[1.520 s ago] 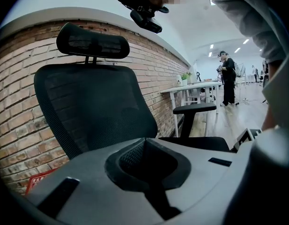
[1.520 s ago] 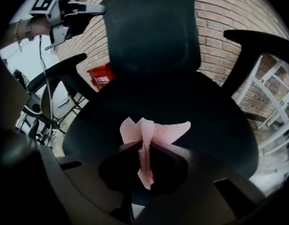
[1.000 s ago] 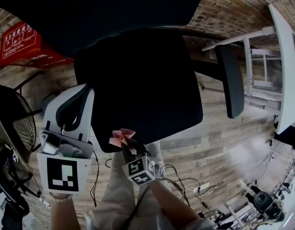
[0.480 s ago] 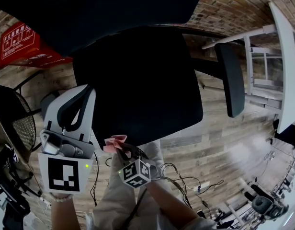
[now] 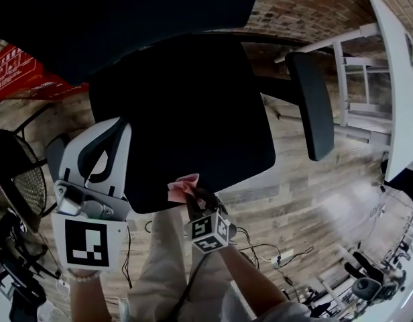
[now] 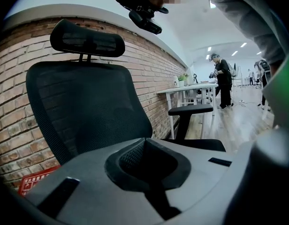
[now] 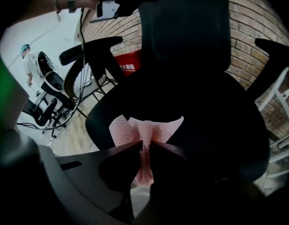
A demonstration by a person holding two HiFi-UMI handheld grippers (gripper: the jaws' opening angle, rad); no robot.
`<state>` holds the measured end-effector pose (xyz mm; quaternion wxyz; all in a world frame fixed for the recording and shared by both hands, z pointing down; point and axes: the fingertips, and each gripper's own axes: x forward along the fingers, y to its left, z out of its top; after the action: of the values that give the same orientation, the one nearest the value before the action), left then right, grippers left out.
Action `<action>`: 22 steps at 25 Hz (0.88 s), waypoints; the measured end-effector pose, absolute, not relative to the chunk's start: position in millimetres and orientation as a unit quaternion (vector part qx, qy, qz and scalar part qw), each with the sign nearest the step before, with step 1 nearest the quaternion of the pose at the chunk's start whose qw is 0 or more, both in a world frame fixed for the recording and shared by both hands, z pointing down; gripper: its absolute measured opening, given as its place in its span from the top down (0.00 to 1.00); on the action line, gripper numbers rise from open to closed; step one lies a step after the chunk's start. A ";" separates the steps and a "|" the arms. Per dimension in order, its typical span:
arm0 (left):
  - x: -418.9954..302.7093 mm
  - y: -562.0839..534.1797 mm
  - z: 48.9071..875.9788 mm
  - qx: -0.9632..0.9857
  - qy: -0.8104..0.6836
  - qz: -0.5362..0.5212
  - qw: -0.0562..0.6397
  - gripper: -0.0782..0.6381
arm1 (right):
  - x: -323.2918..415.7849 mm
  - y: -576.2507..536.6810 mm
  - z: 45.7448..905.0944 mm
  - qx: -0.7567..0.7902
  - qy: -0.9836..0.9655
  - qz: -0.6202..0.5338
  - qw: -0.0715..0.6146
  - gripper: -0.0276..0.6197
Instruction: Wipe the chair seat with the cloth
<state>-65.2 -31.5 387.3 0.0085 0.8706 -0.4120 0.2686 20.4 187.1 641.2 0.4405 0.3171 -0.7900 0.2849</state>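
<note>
Right gripper (image 5: 192, 196) clenched on pink cloth (image 5: 182, 187) at front edge of chair seat (image 5: 193, 113); left gripper (image 5: 116, 127) closed, empty, beside seat.

You hold the small pink mesh cloth (image 7: 145, 131) bunched and pinched between the closed jaws of your right gripper (image 7: 144, 146), its loose edges fanning out beyond them. It sits at the near front edge of the broad black fabric chair seat (image 5: 193, 116).

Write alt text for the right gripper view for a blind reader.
The right tongs, shut on a pink cloth, hold it fanned out at the front of a black office chair's seat. The chair's backrest and a brick wall rise behind.
</note>
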 end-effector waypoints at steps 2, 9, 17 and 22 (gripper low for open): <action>-57.8 -33.0 387.2 0.872 -0.411 0.267 0.010 0.87 | 48.8 177.5 643.1 0.343 -0.776 0.284 0.446 0.87; -31.9 -37.5 385.3 0.877 -0.399 0.269 0.004 0.87 | 150.1 149.6 644.5 0.420 -0.730 0.274 0.464 0.87; -15.9 -39.3 379.7 0.880 -0.393 0.266 -0.003 0.87 | 250.6 132.3 632.5 0.513 -0.666 0.273 0.468 0.87; -10.3 -40.2 374.8 0.881 -0.390 0.267 -0.006 0.87 | 291.9 126.7 623.7 0.551 -0.633 0.278 0.467 0.87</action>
<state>-10.3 -40.2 374.8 -0.0061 0.8812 -0.3902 0.2669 291.9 126.7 623.7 0.4671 0.5513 -0.6328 0.2784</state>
